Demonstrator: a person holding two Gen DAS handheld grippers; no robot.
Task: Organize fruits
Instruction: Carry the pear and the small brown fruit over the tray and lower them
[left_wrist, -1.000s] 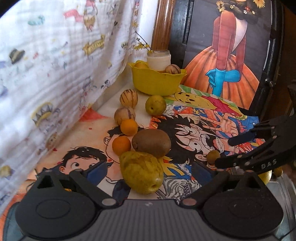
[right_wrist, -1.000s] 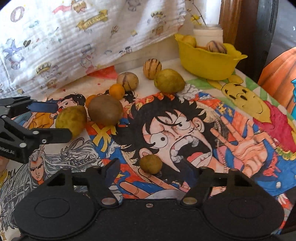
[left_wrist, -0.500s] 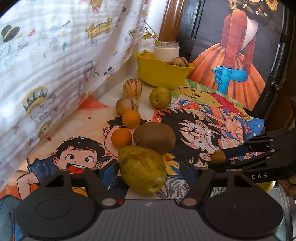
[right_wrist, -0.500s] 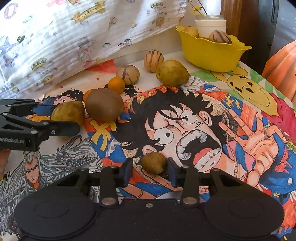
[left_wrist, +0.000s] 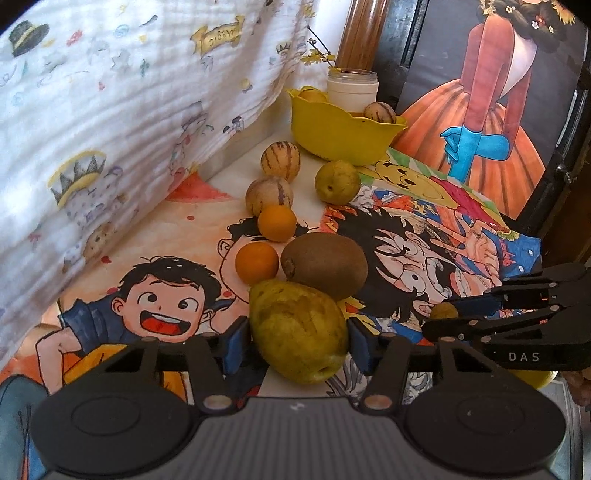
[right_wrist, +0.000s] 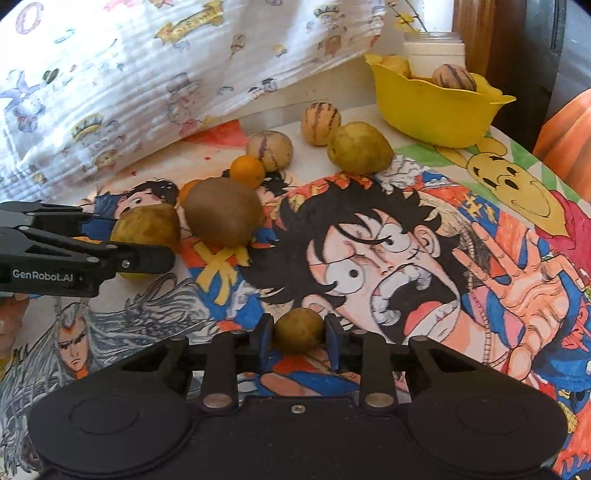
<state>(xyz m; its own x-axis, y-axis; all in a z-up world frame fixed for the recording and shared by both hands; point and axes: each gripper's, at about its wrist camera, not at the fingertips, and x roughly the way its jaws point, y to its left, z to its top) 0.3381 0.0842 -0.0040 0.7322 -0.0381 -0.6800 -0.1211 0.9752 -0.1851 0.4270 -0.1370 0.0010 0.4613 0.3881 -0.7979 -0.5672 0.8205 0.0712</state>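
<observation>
The left gripper (left_wrist: 297, 341) jaws, just closing, clamp the large green-yellow pear (left_wrist: 297, 328).

Tabletop covered by a colourful cartoon-printed cloth (right_wrist: 406, 236). At the far end a yellow plastic bowl with wavy rim (left_wrist: 343, 138), a white jar (left_wrist: 352, 90) behind it. Nearer: two tan striped round fruits (left_wrist: 280, 160), a green-yellow pear (left_wrist: 338, 181) to their right, two small oranges (left_wrist: 277, 223), a brown kiwi (left_wrist: 325, 264), a large yellow-green pear (left_wrist: 297, 328) nearest. A small brownish round fruit (right_wrist: 298, 329) lies apart on the right.
</observation>
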